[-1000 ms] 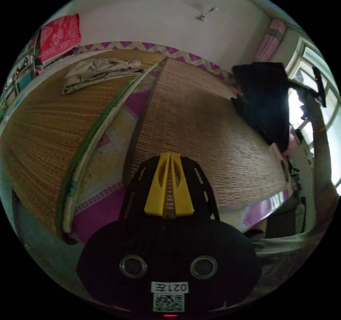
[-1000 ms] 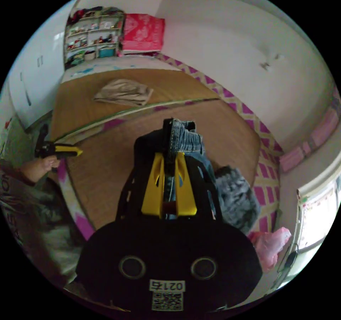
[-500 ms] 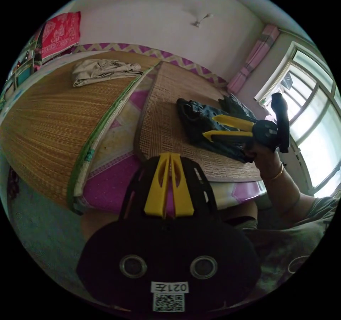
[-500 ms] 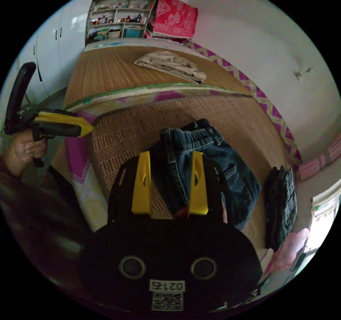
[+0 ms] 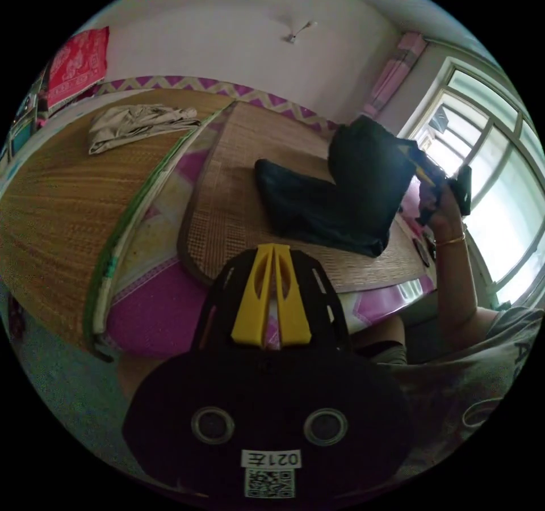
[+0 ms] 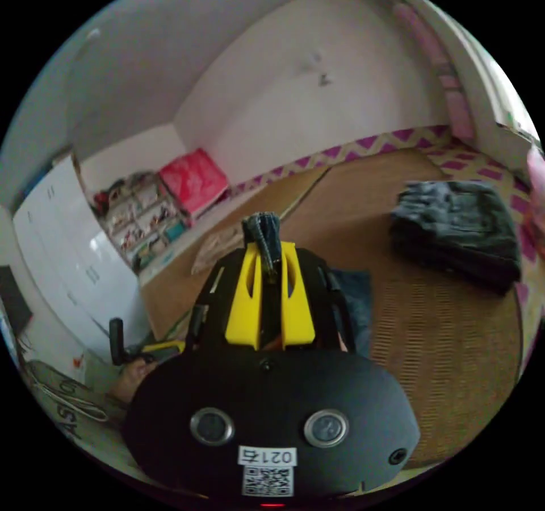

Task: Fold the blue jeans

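Right gripper [image 6: 270, 261]: your jaws are pinched together on a bunched edge of the blue jeans [image 5: 318, 204], with a tuft of denim poking out past the tips.
Left gripper [image 5: 271, 284]: jaws closed on each other with nothing between them, hanging over the near edge of the bed, well apart from the jeans.
Jeans: partly lying on the woven mat [image 5: 238, 193], partly lifted into a hump where your right hand [image 5: 440, 207] raises them.
Slip risk: you hold only a narrow bunch near the jaw tips; I judge that a quick pull could let the heavy denim slide out.
Uneven fold risk: with one corner lifted and the left gripper idle, the cloth may twist or drape crooked when you lay it over.
Drag risk: the part resting on the mat could be pulled along and rumple instead of staying flat.
Neighbour risk: the folded dark clothes [image 6: 460, 227] sit near; a wide swing could land the jeans on them.
Far item: the beige garment [image 5: 136, 125] lies well apart, no concern.
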Action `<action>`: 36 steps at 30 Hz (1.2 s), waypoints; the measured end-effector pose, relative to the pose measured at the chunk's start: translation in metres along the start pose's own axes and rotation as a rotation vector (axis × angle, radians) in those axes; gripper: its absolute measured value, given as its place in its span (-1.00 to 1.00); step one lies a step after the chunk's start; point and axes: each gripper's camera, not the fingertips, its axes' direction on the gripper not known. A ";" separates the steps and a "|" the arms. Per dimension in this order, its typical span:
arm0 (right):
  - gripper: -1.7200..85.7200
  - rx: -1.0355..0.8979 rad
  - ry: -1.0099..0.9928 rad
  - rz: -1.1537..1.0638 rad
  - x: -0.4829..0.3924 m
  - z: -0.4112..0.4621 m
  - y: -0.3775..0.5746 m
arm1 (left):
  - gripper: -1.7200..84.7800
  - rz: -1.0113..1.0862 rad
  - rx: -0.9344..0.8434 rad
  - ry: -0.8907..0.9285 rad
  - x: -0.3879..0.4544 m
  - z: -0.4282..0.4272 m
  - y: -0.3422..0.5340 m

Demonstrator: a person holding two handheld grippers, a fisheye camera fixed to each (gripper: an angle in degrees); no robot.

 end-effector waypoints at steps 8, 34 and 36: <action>-0.80 0.031 0.391 0.370 0.227 -0.110 0.060 | -0.98 0.156 -0.069 0.101 0.056 0.056 -0.030; -0.71 -0.480 0.514 -0.168 0.150 0.040 0.113 | -0.76 0.658 -0.287 -0.068 0.232 0.252 -0.121; -0.71 -0.485 0.498 -0.150 0.154 0.040 0.114 | -0.81 0.600 -0.292 -0.043 0.222 0.249 -0.134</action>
